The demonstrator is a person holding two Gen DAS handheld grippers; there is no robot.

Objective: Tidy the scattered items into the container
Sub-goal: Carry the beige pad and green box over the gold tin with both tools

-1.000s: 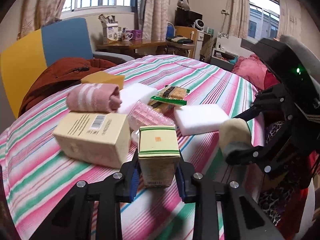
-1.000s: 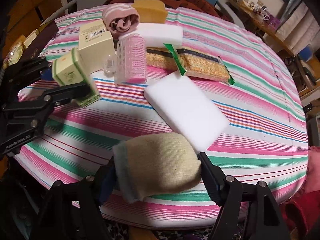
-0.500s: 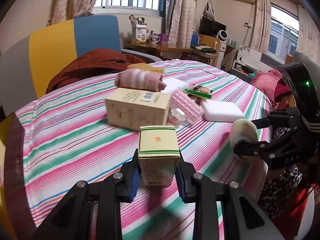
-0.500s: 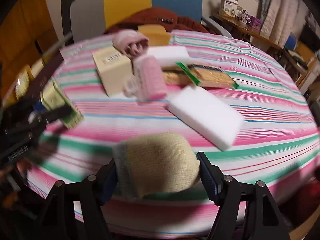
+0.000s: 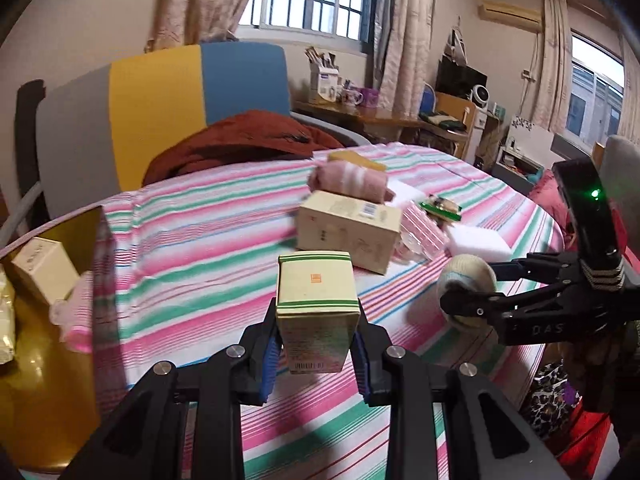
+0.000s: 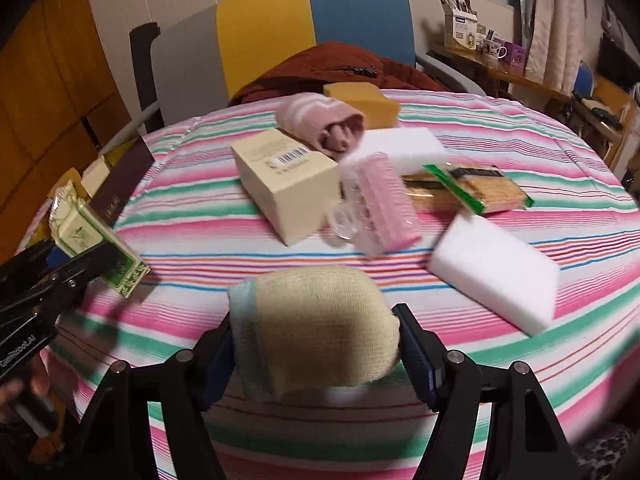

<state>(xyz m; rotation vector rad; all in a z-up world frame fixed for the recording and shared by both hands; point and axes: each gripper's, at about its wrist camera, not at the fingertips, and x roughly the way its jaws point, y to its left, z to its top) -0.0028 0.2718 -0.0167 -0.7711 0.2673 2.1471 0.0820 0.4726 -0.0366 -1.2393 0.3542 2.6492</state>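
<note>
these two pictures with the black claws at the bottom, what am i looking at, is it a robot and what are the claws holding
No robot: a person holds two hand-held grippers, each with a camera looking along its fingers. In the left wrist view, the left gripper clamps a small green-striped box. In the right wrist view, the right gripper clamps a rolled beige sock. Each camera also sees the other gripper at its edge. On the striped tablecloth lie a cream box, a pink sock, white sponges, a yellow sponge, a cracker packet and a pink curler pack. At far left a gold container already holds some items.
</note>
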